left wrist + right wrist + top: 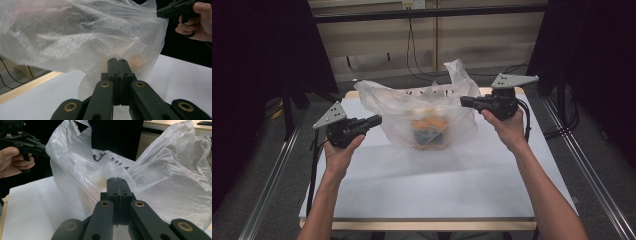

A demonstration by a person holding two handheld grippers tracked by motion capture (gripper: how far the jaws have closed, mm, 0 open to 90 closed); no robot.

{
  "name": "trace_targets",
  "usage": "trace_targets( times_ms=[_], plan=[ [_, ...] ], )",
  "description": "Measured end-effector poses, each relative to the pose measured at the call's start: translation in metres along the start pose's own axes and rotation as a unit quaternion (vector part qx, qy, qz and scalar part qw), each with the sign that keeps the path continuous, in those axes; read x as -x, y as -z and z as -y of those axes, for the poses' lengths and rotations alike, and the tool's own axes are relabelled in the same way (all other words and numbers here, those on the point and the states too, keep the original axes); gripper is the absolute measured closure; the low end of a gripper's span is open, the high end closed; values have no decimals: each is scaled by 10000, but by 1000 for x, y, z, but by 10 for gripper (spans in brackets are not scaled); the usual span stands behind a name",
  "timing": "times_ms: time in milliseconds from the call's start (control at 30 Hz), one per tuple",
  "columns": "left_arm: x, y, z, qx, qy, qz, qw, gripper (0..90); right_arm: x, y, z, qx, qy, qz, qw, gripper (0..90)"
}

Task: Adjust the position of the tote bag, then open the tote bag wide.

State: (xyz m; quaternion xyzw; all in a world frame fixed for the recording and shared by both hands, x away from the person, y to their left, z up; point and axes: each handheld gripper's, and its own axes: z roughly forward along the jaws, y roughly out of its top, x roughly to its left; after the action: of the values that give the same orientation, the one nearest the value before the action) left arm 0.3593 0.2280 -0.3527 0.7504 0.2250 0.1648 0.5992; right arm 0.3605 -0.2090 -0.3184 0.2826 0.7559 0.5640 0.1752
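Observation:
A clear plastic bag [422,112] stands crumpled at the middle of the white table top [422,185]. Something orange and blue [429,131] shows dimly through its film. My left gripper [378,120] points at the bag's left side, jaws pressed together, tip at the film. My right gripper [463,102] points at the bag's upper right side, also shut. In the left gripper view the shut jaws [117,60] stand in front of the bag [82,37]. The right gripper view has its shut jaws [116,180] before the bag [170,177]. No film is seen pinched in either.
Black curtains hang at both sides of the table. Metal rails [272,175] run along the floor left and right. Cables [412,50] hang on the back wall. The table's wooden edge [412,225] lies near the person. Bare white surface lies in front of the bag.

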Motion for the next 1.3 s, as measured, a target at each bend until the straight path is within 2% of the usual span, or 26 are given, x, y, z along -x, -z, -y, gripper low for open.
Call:
trace_targets(
  times_ms=[100, 200, 233, 300, 433, 567, 700, 933, 967, 1067, 1133, 1300],
  plan=[
    [2, -2, 1, -21, -21, 18, 10000, 900, -5, 8, 7, -12, 44, 12, 10000, 900],
    [3, -4, 3, -152, -42, 62, 9999, 900, -10, 11, 11, -4, 100, 20, 9999, 900],
    [3, -4, 4, -212, -68, 13, 9998, 900, -12, 12, 13, 3, 120, 32, 9999, 900],
    [2, -5, 7, -308, -72, 1, 9995, 900, -13, 12, 18, 38, 102, 26, 9999, 900],
    [0, -4, 15, -253, 46, 98, 9996, 900, -13, 8, 29, 10, 38, 85, 10000, 900],
    [0, -7, 22, -552, -55, -22, 9985, 900, -12, 2, 41, -45, -50, 85, 9999, 900],
    [-4, -10, 31, -702, 24, -2, 9975, 900, -13, -1, 51, 10, -153, 50, 9999, 900],
    [-4, -13, 35, -765, 70, 28, 9970, 900, -15, -1, 63, 37, -203, 44, 9998, 900],
    [-4, -15, 37, -857, 48, 18, 9963, 900, -14, -2, 66, 26, -230, 37, 9997, 900],
    [-4, -17, 41, -933, 54, 17, 9956, 900, -13, -3, 71, 35, -284, 58, 9996, 900],
    [-5, -19, 44, -967, 72, 45, 9953, 900, -11, -6, 76, -92, -297, 106, 9995, 900],
    [-6, -26, 53, -1188, 91, 73, 9928, 900, -9, -8, 82, -145, -364, 129, 9991, 900]
  ],
)
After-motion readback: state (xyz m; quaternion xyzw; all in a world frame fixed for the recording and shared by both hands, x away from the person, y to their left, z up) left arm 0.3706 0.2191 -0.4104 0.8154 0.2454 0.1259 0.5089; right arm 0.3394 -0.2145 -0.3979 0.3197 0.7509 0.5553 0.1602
